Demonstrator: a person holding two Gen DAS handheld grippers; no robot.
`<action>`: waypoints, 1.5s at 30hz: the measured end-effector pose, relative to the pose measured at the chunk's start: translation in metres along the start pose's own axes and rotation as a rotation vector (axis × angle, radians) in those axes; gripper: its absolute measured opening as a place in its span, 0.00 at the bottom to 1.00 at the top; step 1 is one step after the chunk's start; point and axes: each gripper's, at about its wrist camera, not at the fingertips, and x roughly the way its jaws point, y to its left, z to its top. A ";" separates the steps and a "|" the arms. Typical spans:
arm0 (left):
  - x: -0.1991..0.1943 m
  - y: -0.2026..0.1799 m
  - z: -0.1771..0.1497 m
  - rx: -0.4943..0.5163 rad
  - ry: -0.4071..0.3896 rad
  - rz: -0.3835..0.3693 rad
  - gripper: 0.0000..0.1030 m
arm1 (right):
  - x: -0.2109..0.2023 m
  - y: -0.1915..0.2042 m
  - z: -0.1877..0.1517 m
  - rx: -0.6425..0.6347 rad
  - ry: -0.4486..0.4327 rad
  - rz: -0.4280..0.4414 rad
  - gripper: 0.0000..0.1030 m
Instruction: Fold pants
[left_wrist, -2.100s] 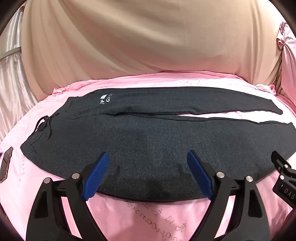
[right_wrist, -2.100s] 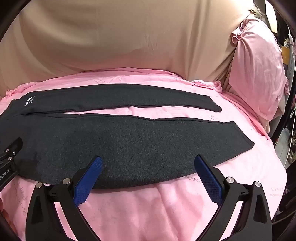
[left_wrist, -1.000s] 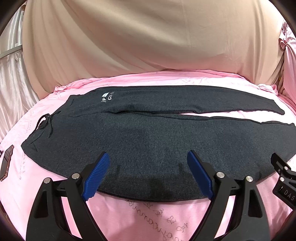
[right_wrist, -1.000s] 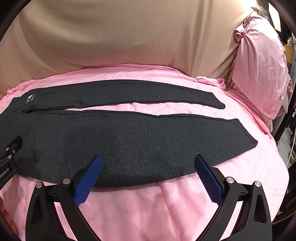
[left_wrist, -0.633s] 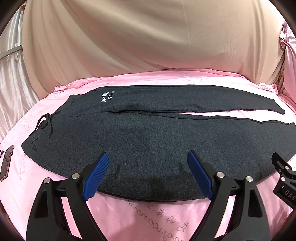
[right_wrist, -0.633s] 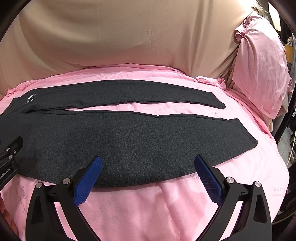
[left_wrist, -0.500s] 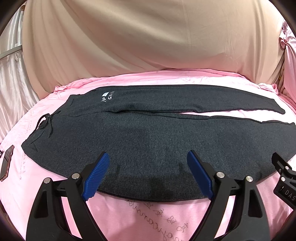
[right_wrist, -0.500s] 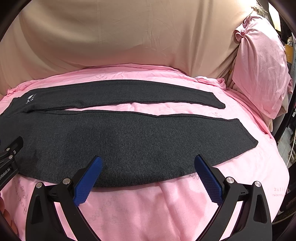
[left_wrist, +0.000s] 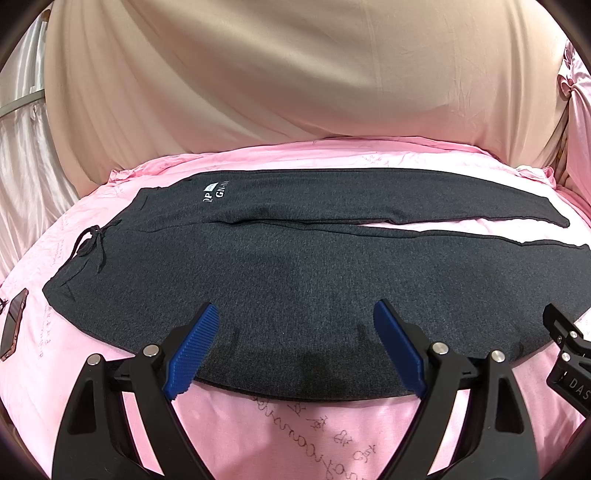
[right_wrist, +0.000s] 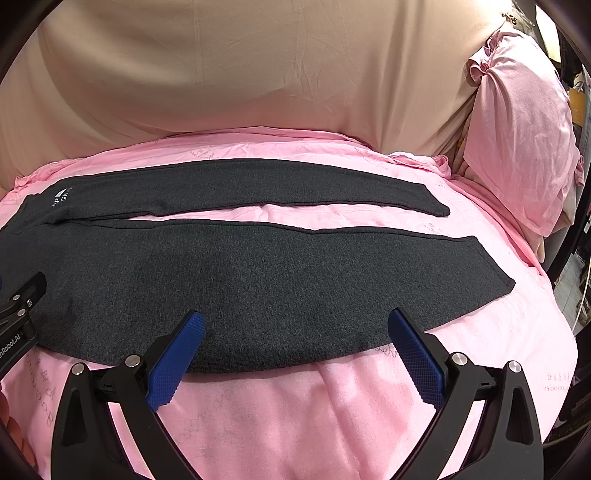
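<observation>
The dark grey pants (left_wrist: 295, 266) lie flat and spread out along the pink bedsheet (left_wrist: 303, 424), waistband to the left and leg cuffs to the right, the two legs parted by a thin strip of pink that widens toward the cuffs. The left gripper (left_wrist: 295, 347) hangs over the near edge of the near leg, close to the seat, with its blue pads (left_wrist: 192, 350) spread wide and nothing between them; the fabric edge runs across just beyond and below the pad tips. The right gripper (right_wrist: 295, 354) sits further right along the same near edge, toward the knee and cuff end of the pants (right_wrist: 258, 280), jaws likewise wide apart and holding nothing, the hem of the leg passing between its pads (right_wrist: 173, 365). A drawstring bow (left_wrist: 88, 247) lies at the waistband on the left, white lettering (left_wrist: 216, 192) marks the far hip, and a phone (left_wrist: 14, 325) rests on the sheet at the far left. A pink pillow (right_wrist: 524, 125) stands to the right against the beige drape (right_wrist: 240, 66). Compared with two seconds ago, both grippers have stayed open in almost the same place; the view has only shifted slightly, and the pants have not been moved
</observation>
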 end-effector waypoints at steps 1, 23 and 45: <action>0.000 0.000 0.000 0.000 0.000 0.000 0.82 | 0.000 0.000 0.000 0.000 -0.001 0.001 0.95; 0.000 0.001 0.000 0.001 0.001 0.001 0.82 | 0.000 0.001 0.000 0.000 0.002 0.001 0.95; -0.013 0.014 0.009 -0.014 -0.026 -0.073 0.87 | 0.006 -0.021 0.015 -0.004 0.038 0.116 0.95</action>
